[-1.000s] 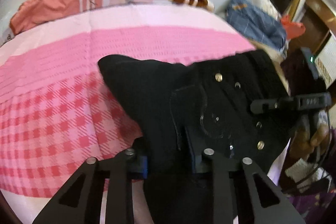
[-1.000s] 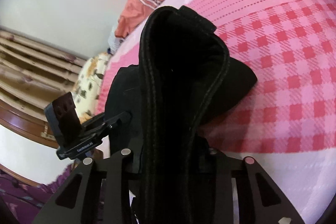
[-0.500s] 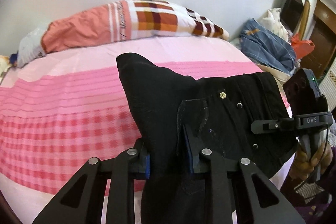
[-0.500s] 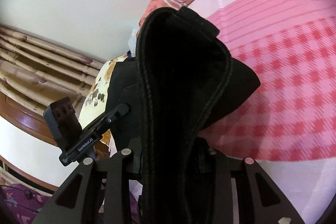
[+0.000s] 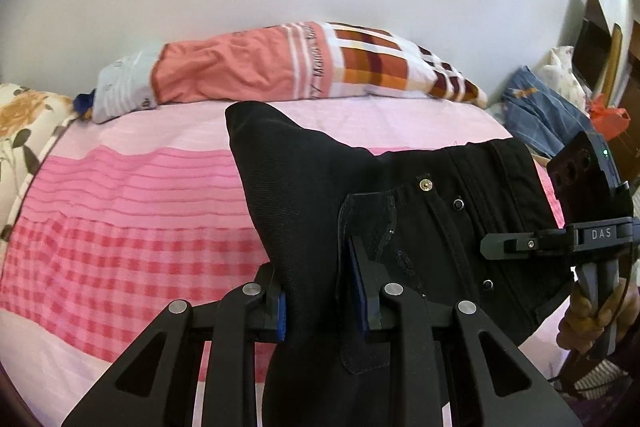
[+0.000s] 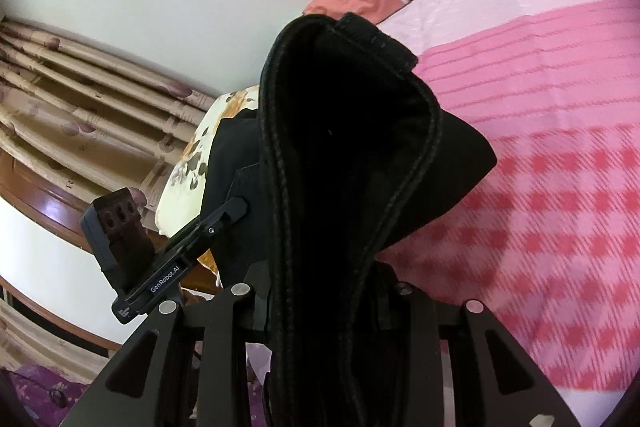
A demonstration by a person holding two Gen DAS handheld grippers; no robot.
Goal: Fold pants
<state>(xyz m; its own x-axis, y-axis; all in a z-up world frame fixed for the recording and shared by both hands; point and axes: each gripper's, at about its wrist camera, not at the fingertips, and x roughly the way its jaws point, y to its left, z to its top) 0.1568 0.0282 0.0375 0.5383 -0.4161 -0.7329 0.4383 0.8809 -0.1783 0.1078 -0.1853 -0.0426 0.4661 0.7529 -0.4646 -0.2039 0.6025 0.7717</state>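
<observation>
The black pants (image 5: 432,211) hang in the air above the pink bed, stretched between both grippers. My left gripper (image 5: 320,303) is shut on a bunch of the black fabric near a pocket with metal studs. In the right wrist view my right gripper (image 6: 324,303) is shut on the thick stitched waistband of the pants (image 6: 344,155), which rises straight up in front of the camera. The other gripper shows at the far right of the left wrist view, as the right gripper (image 5: 520,247), held by a hand (image 5: 584,319). The left gripper (image 6: 236,207) shows at the left of the right wrist view.
A pink checked and striped bedspread (image 5: 132,211) covers the bed. An orange and plaid pillow (image 5: 304,67) lies at the head by the white wall. Blue clothes (image 5: 548,115) are piled at the right. A floral pillow (image 6: 196,163) and curtains (image 6: 80,107) are at the left.
Both grippers have lifted the pants higher above the bed and tilted up, so more wall and the pillow are in sight. The grips have not altered.
</observation>
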